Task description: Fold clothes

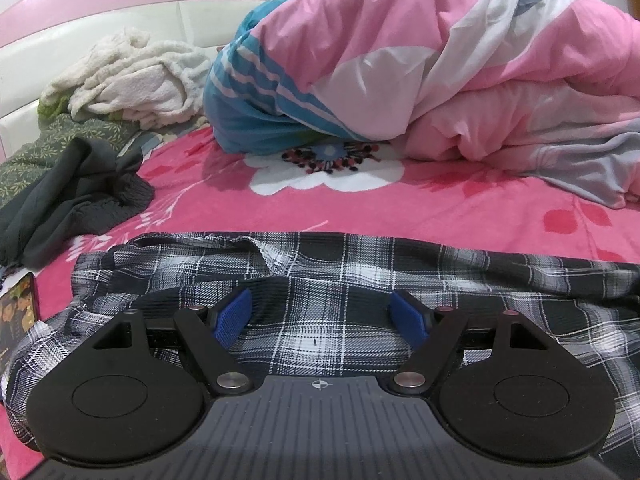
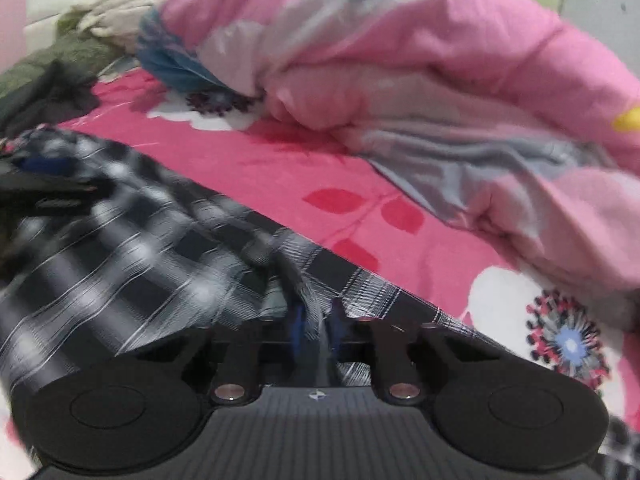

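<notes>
A black-and-white plaid shirt [image 1: 320, 276] lies spread across the pink floral bedsheet [image 1: 420, 212]. My left gripper [image 1: 322, 314] is open, its blue pads [image 1: 234, 314] wide apart and resting low over the shirt's middle. In the right wrist view, which is motion-blurred, the plaid shirt [image 2: 132, 248] stretches to the left. My right gripper [image 2: 318, 324] is shut on a fold of the shirt's edge and lifts it slightly. The left gripper [image 2: 40, 184] shows blurred at the far left of that view.
A bundled pink, white and blue quilt [image 1: 440, 60] fills the back right of the bed. A dark grey garment [image 1: 76, 196], a green patterned cloth [image 1: 52, 140] and white fleece [image 1: 132, 76] lie at the back left. A phone [image 1: 18, 316] sits at the left edge.
</notes>
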